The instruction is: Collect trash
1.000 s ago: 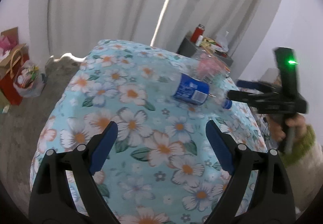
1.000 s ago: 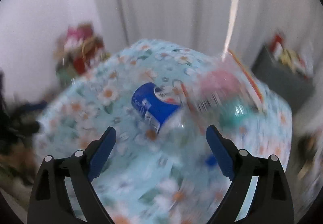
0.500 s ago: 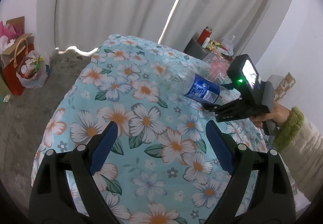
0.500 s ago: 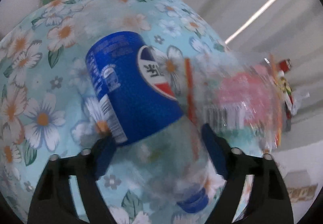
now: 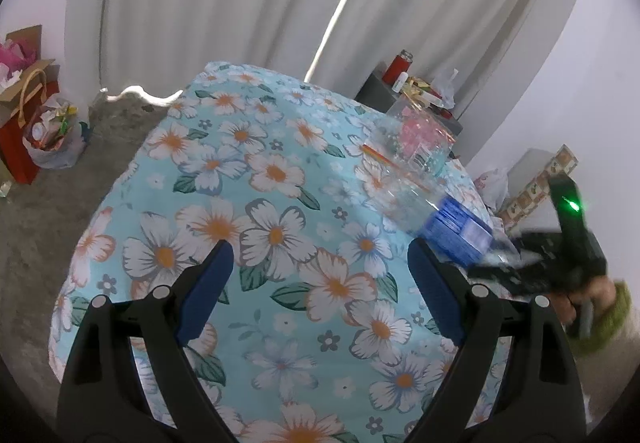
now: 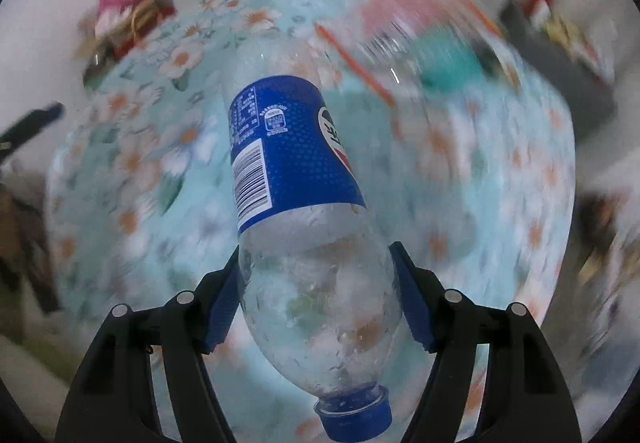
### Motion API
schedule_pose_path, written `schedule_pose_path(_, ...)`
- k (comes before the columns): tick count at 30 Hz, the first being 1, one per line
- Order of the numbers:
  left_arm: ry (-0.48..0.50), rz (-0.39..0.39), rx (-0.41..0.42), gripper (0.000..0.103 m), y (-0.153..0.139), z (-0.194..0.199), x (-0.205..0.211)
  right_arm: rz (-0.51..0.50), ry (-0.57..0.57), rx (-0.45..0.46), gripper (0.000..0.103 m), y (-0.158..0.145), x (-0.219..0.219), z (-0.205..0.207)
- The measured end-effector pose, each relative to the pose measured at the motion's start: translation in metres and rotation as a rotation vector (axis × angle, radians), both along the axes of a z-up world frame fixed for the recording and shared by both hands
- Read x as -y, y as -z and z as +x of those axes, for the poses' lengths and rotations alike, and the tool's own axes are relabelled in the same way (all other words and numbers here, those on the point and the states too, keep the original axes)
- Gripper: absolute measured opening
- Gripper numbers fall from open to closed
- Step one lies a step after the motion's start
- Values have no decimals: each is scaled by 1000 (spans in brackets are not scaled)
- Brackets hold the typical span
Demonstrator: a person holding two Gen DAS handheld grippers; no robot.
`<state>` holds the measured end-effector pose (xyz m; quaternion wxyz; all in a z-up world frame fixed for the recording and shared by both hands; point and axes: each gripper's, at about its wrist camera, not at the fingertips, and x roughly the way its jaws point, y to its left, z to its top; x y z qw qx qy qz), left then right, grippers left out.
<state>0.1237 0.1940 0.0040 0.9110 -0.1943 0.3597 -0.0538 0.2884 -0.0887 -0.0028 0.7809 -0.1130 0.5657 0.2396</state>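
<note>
A clear plastic bottle with a blue label and blue cap lies between the pads of my right gripper. Its jaws are closing, and both pads press on the bottle's shoulder. In the left wrist view the bottle is blurred near the table's right edge, with the right gripper and a hand in a green cuff behind it. A clear plastic package with pink contents lies on the flowered tablecloth. My left gripper hangs open above the cloth with nothing between its fingers.
Gift bags and a plastic bag of scraps stand on the grey floor at left. A dark side table with a red bottle stands behind the table, before white curtains. Patterned boxes stand against the right wall.
The right gripper dropped over the bottle, its jaws narrowed onto it, and bottle and gripper shifted toward the table's right edge. The left gripper stayed nearly in place.
</note>
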Motion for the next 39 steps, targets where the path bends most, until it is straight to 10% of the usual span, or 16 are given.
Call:
schedule_pose_path(11, 160, -151, -6, 84, 4, 84, 28, 296, 514, -111, 68, 32, 113, -76)
schedule_pose_path(23, 209, -553, -119, 84, 50, 296, 29, 394, 569, -140, 69, 41, 123, -73)
schedule_pose_path(35, 324, -584, -189, 84, 87, 342, 43, 417, 583, -163, 69, 46, 125, -69)
schedule_pose_path(39, 373, -538, -210, 66, 87, 340, 52, 428, 588, -167, 69, 47, 127, -69)
